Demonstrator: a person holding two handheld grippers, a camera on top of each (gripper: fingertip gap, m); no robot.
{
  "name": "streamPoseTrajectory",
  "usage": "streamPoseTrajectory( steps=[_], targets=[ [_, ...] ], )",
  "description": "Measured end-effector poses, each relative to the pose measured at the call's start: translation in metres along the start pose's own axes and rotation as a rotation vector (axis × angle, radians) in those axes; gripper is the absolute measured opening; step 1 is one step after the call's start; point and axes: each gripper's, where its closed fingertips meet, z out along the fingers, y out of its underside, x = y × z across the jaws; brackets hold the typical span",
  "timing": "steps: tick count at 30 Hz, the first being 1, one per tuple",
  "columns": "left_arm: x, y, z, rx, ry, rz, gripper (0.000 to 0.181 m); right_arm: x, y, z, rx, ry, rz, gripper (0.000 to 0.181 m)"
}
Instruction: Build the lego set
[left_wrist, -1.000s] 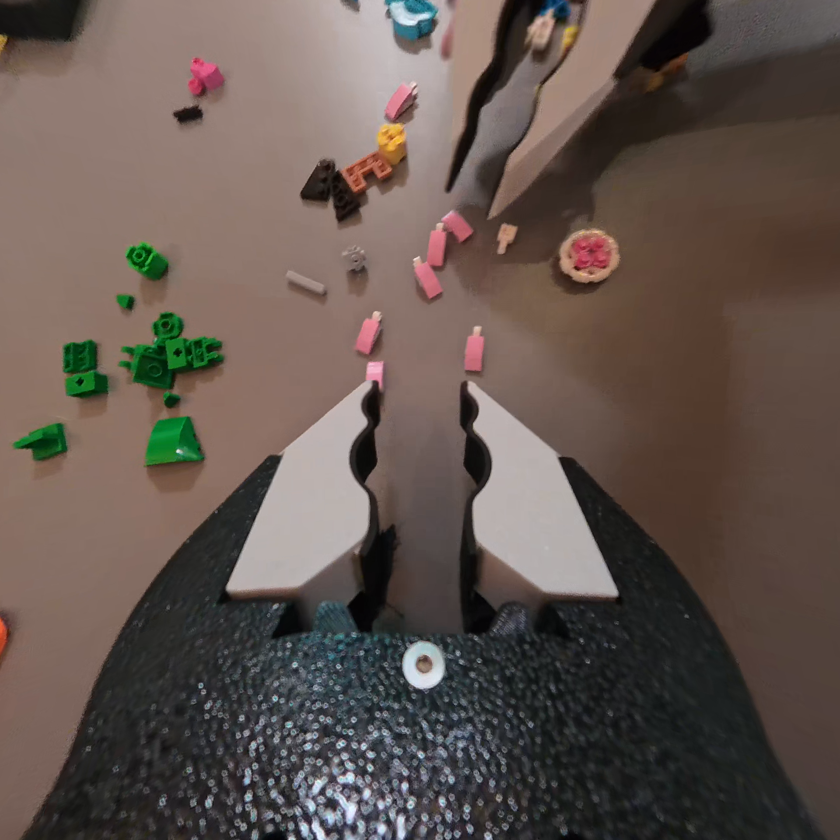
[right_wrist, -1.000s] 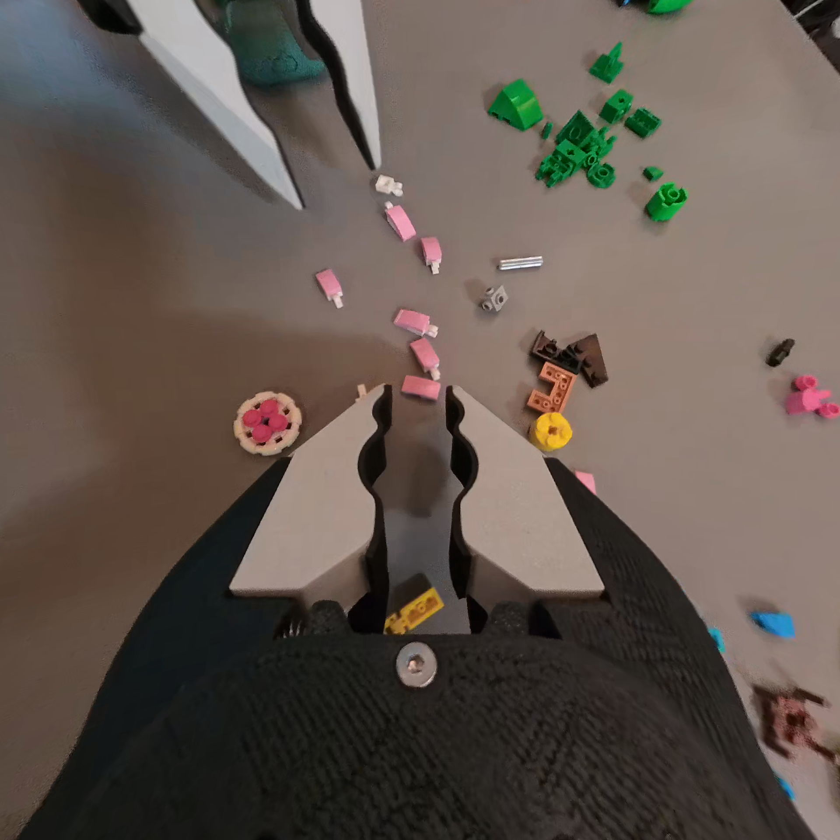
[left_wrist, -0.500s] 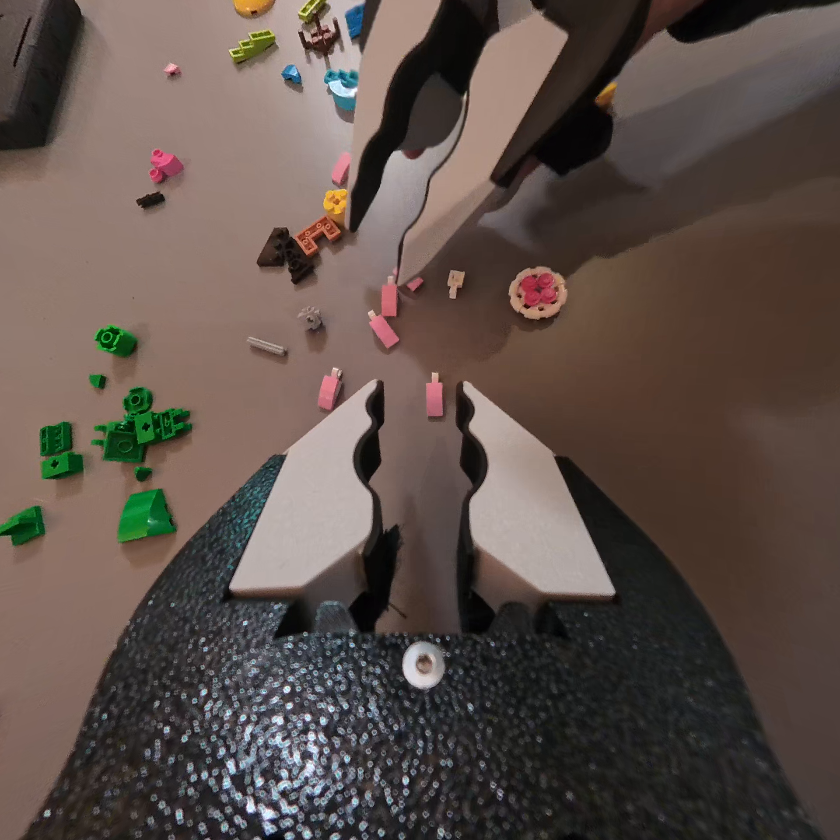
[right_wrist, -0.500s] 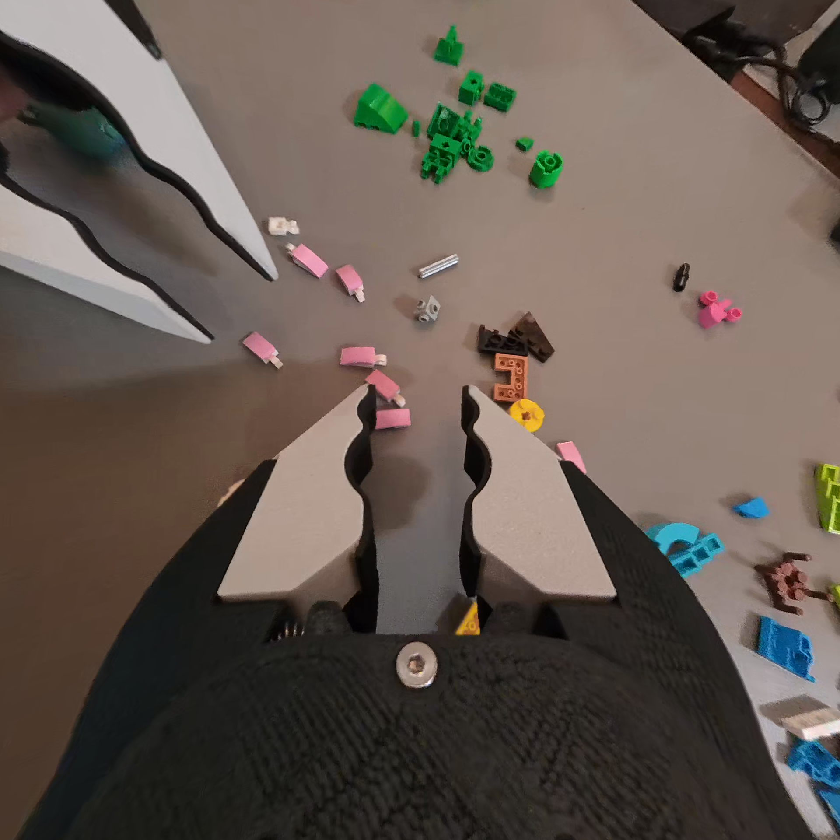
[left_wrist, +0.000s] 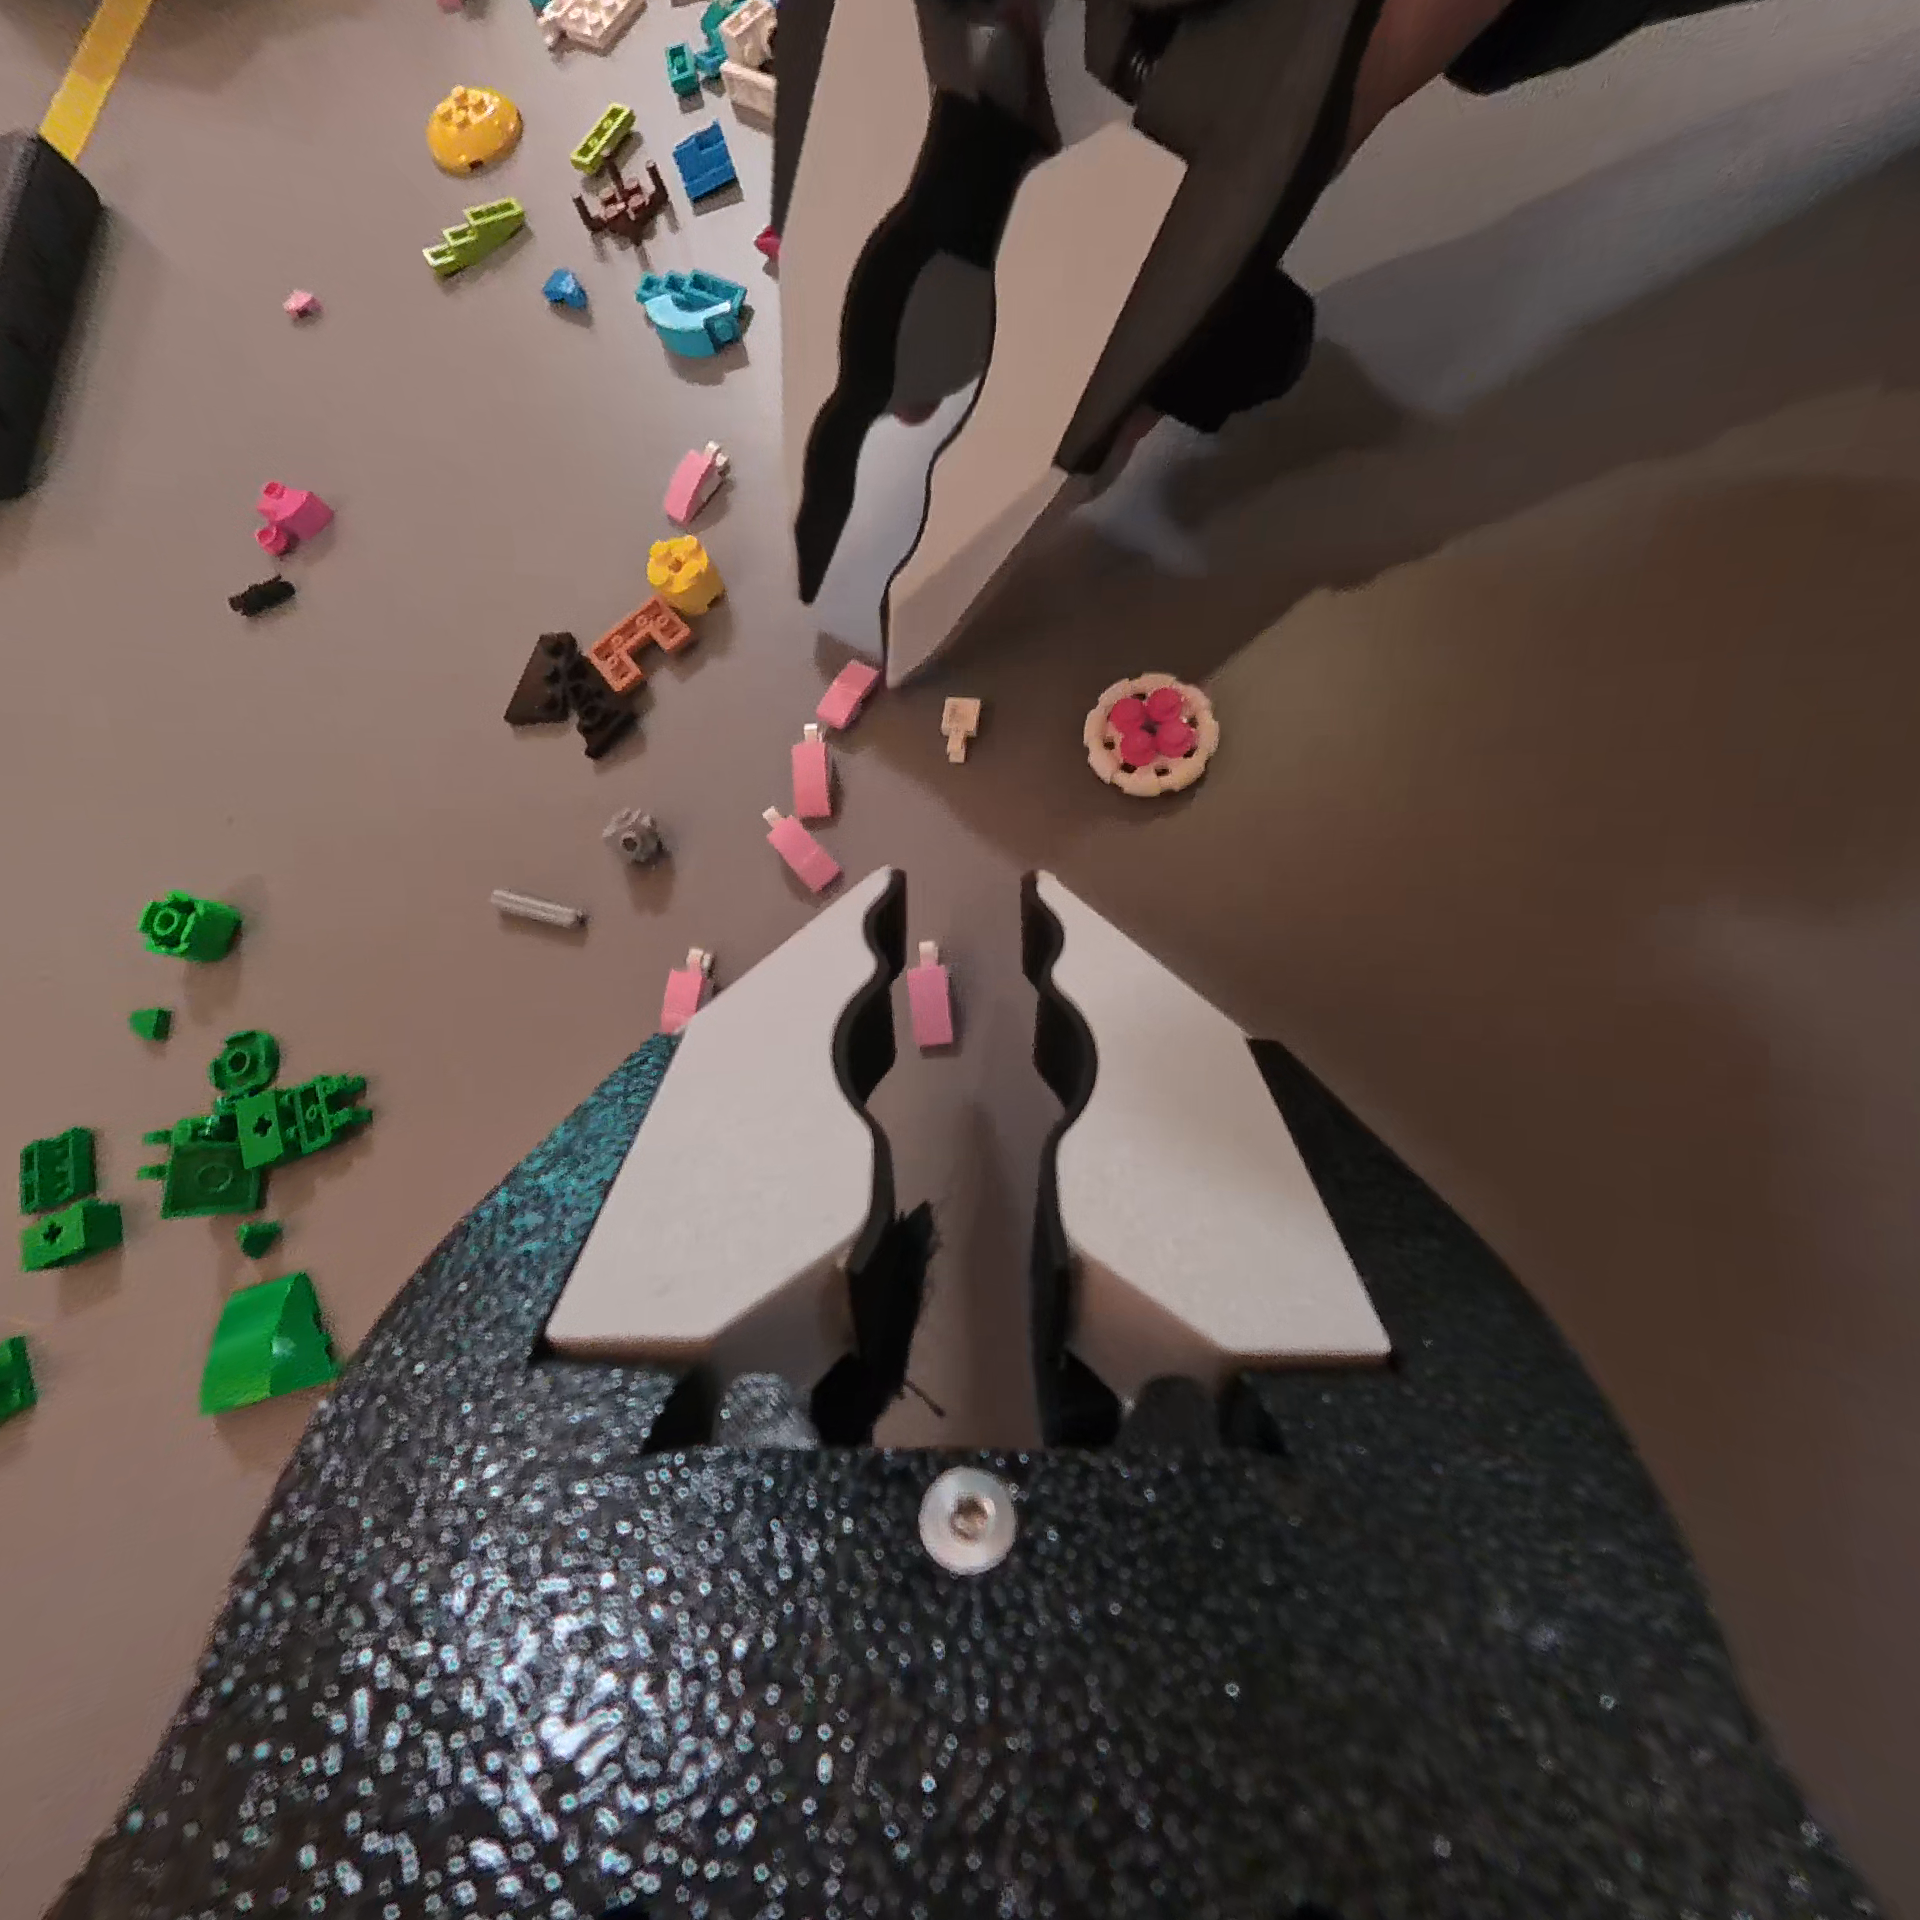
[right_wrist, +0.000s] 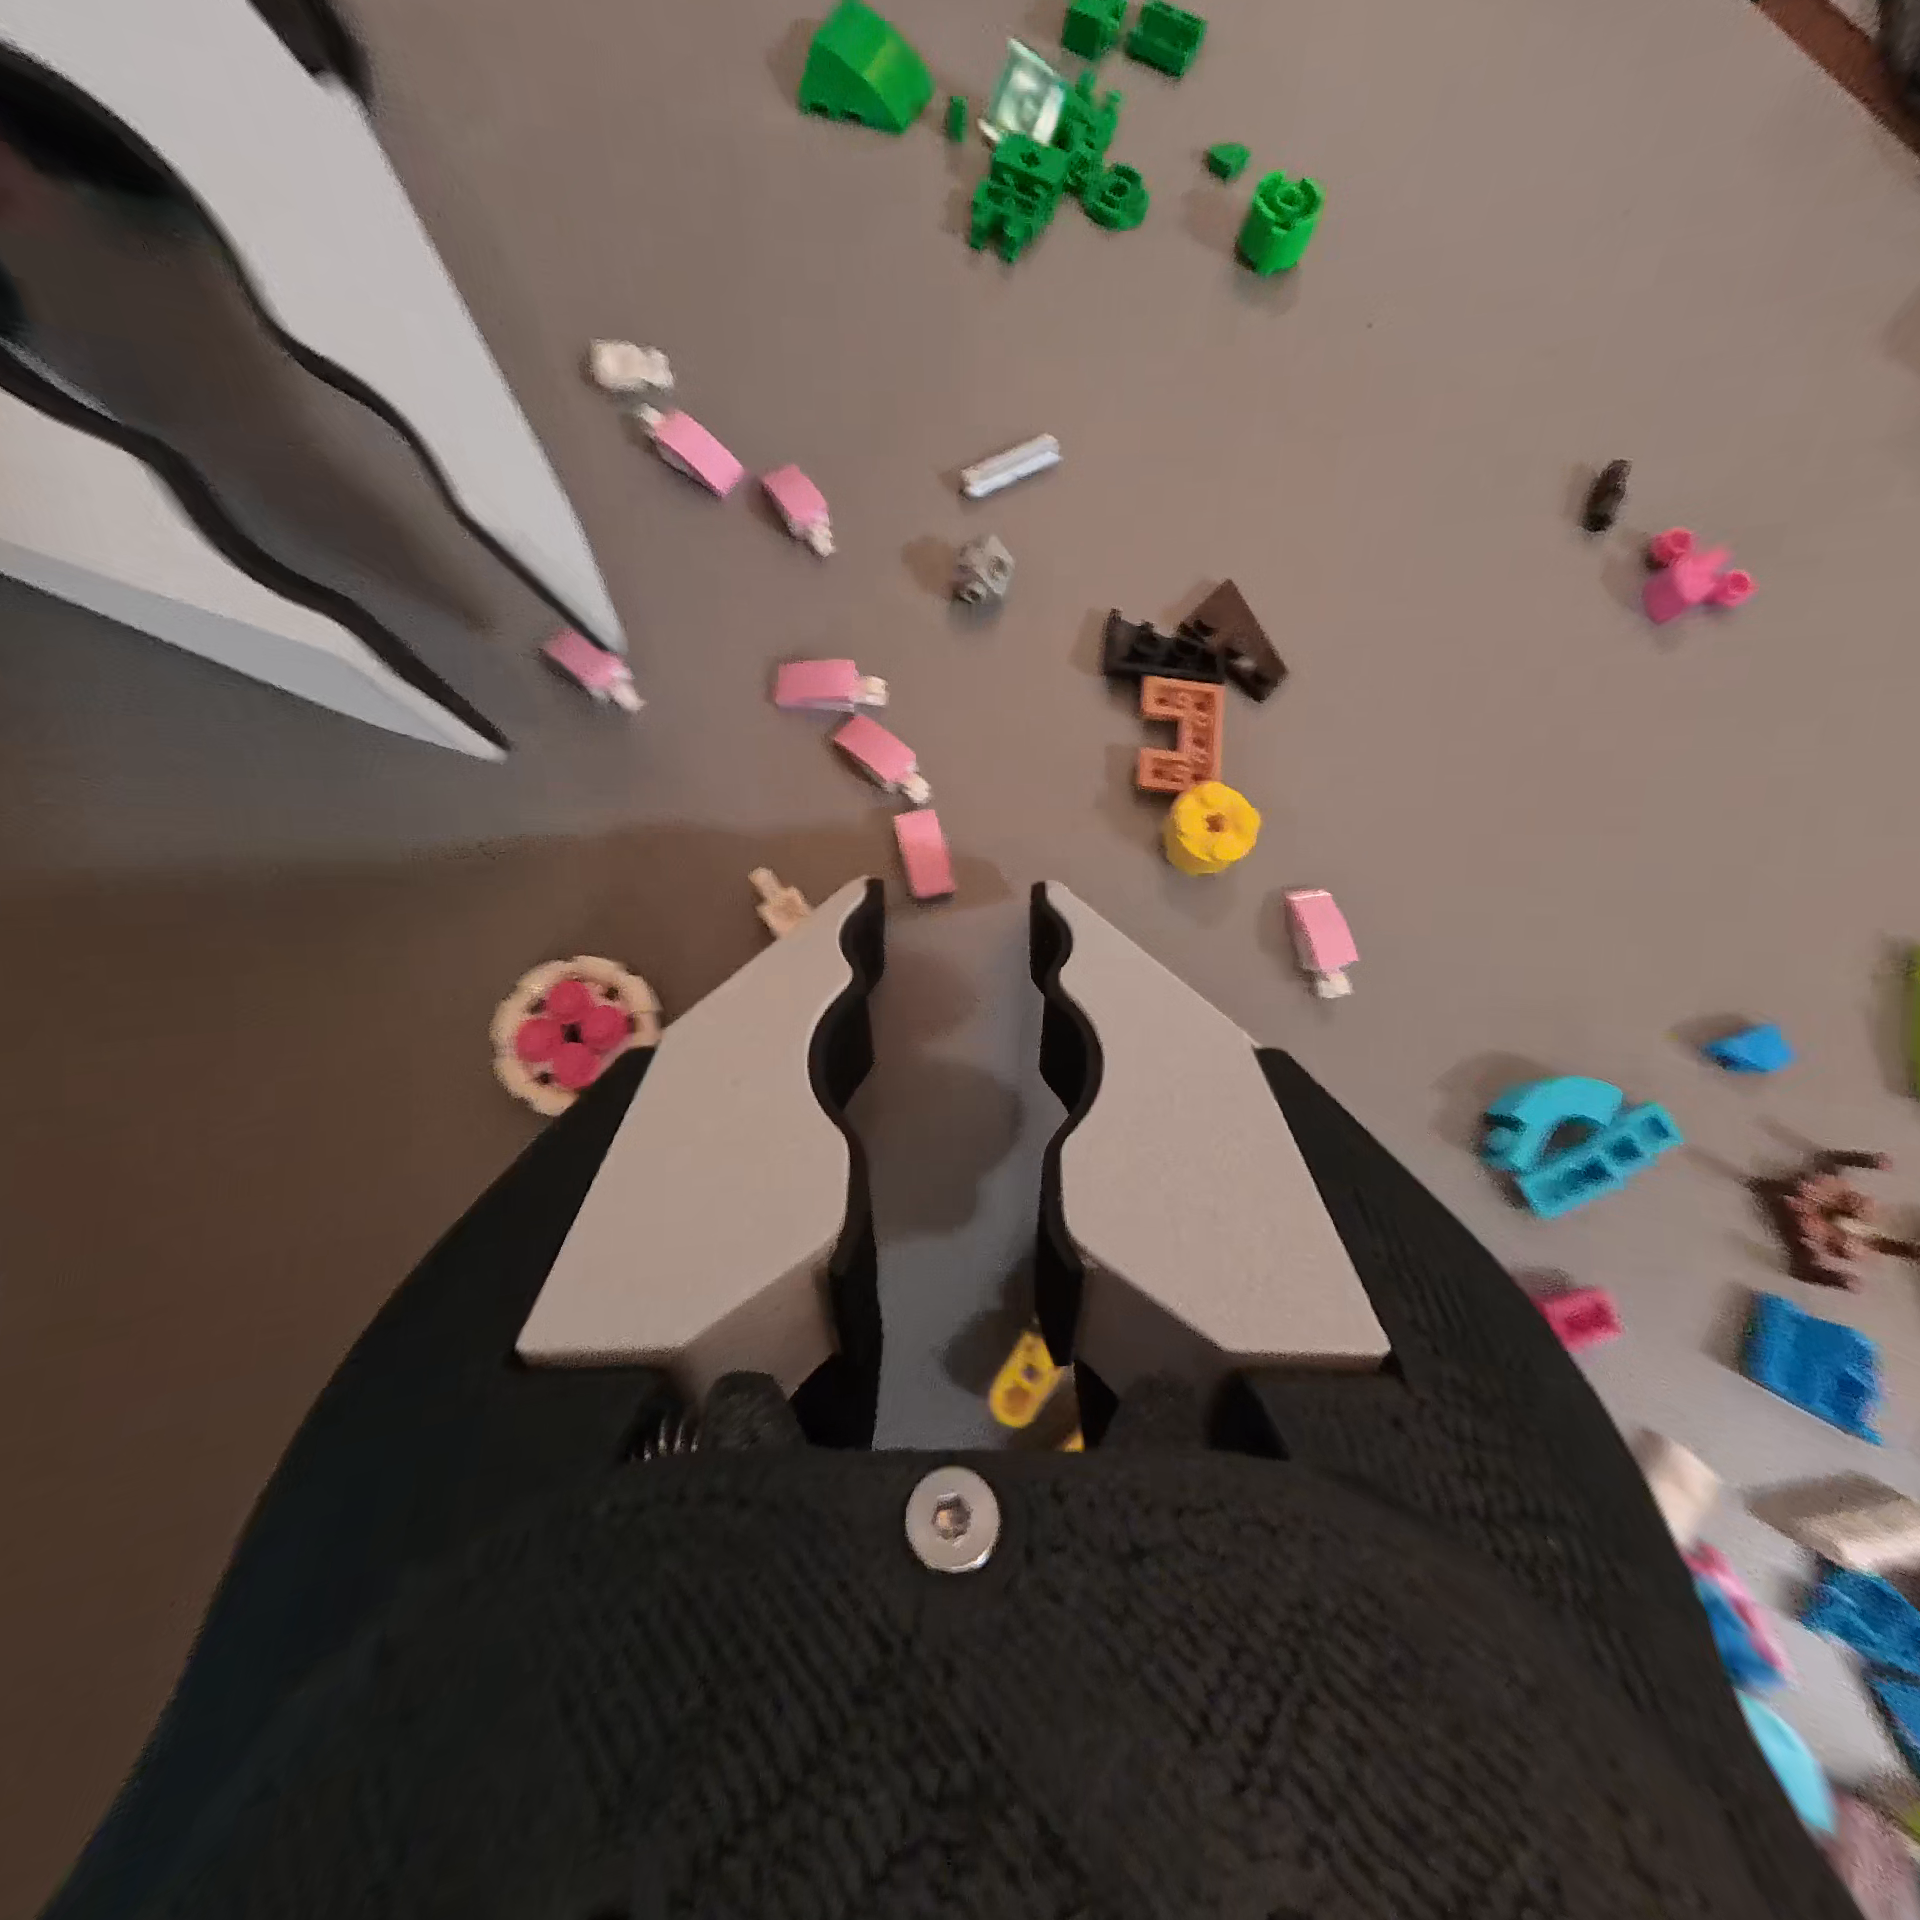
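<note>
Loose lego pieces (left_wrist: 821, 774) litter a grey-brown tabletop (left_wrist: 1455, 1039) around the round pie piece (left_wrist: 1150, 734), and both parted, empty grippers, left (left_wrist: 961, 894) and right (right_wrist: 956, 899), have closed in on its neighbouring pink bricks.

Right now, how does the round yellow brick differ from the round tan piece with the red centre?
The yellow round brick is one plain colour; the tan round piece carries a cluster of red studs inside its rim. The yellow brick stands tall like a small drum, while the tan piece lies flat like a dish. The yellow brick touches the orange bracket; the tan piece sits alone. Both are round and rest on the table, untouched by either gripper.
</note>
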Motion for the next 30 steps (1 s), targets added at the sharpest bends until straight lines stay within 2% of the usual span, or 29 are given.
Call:
streamPoseTrajectory(
  steps=[3, 10, 13, 18, 19, 20, 21, 22, 24, 27, 30],
  targets=[
    [0.001, -0.002, 0.005, -0.007, -0.001, 0.023, 0.019, -0.02, -0.002, 0.0, 0.015, -0.143, 0.036, 0.026],
    [0.001, -0.004, 0.009, 0.002, 0.003, 0.016, 0.018, -0.025, 0.001, -0.006, 0.02, -0.22, -0.046, 0.021],
    [0.001, -0.004, 0.009, 0.012, 0.007, 0.004, 0.018, -0.032, -0.002, -0.013, 0.051, -0.293, -0.11, 0.02],
    [0.003, -0.004, 0.009, 0.036, 0.022, -0.023, 0.018, -0.038, 0.003, -0.003, 0.008, -0.357, -0.278, 0.025],
    [0.004, -0.005, 0.009, 0.047, 0.025, -0.033, 0.018, -0.039, 0.004, 0.0, 0.0, -0.366, -0.287, 0.023],
    [0.004, -0.006, 0.008, 0.059, 0.029, -0.046, 0.018, -0.038, 0.003, 0.0, 0.0, -0.371, -0.3, 0.011],
    [0.004, -0.007, 0.007, 0.073, 0.032, -0.062, 0.018, -0.037, 0.003, 0.0, -0.002, -0.365, -0.323, 0.01],
    [0.004, -0.009, 0.005, 0.09, 0.037, -0.083, 0.018, -0.035, -0.002, 0.0, 0.022, -0.338, -0.362, 0.01],
    [0.001, -0.013, 0.002, 0.138, 0.049, -0.143, 0.018, -0.037, -0.021, -0.008, 0.166, -0.263, -0.485, 0.01],
    [0.004, -0.017, -0.005, 0.208, 0.163, -0.279, 0.031, -0.038, -0.053, -0.03, 0.39, 0.01, -0.796, 0.009],
    [0.005, -0.037, -0.021, 0.378, 0.306, -0.414, 0.029, -0.054, -0.072, -0.056, 0.554, 0.222, -1.035, 0.009]
  ],
)
